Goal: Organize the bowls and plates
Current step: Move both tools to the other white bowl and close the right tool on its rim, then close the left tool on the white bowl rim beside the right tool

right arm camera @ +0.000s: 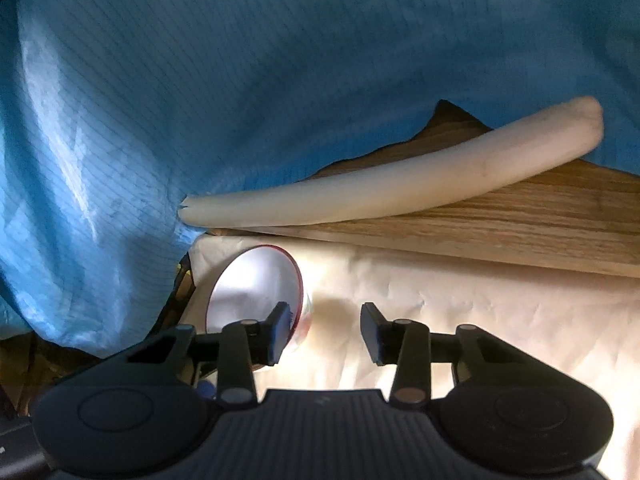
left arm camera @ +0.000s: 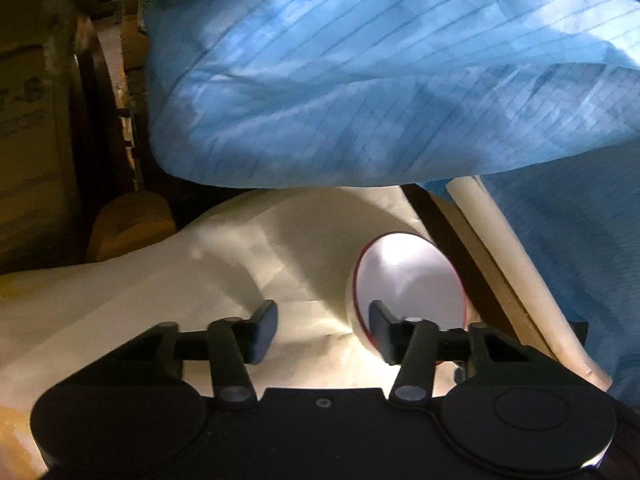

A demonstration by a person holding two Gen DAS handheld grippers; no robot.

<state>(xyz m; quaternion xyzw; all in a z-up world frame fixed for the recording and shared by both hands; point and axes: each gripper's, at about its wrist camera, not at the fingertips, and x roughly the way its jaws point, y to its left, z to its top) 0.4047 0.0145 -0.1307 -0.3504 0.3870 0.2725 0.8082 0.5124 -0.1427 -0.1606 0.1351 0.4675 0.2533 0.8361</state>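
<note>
1. We see a pale blue, thin-striped garment [left arm camera: 380,80] filling the upper part of both views; it hangs over the far side of the scene.
2. Below it lies a cream, creased cloth [right arm camera: 460,312] spread over the surface, with a light wooden board [right arm camera: 520,216] at its far edge in the right wrist view.
3. A long cream padded roll [right arm camera: 400,184] rests along that board, its left end touching the blue fabric.
4. The white round bowl with a red rim [left arm camera: 412,280] sits on the cloth, tilted so its opening faces us.
5. Our left gripper [left arm camera: 323,330] stands partly open with nothing between its fingers; the bowl is just beyond its right finger.
6. Our right gripper [right arm camera: 325,330] is likewise partly open and empty; the bowl lies just behind its left finger.
</note>
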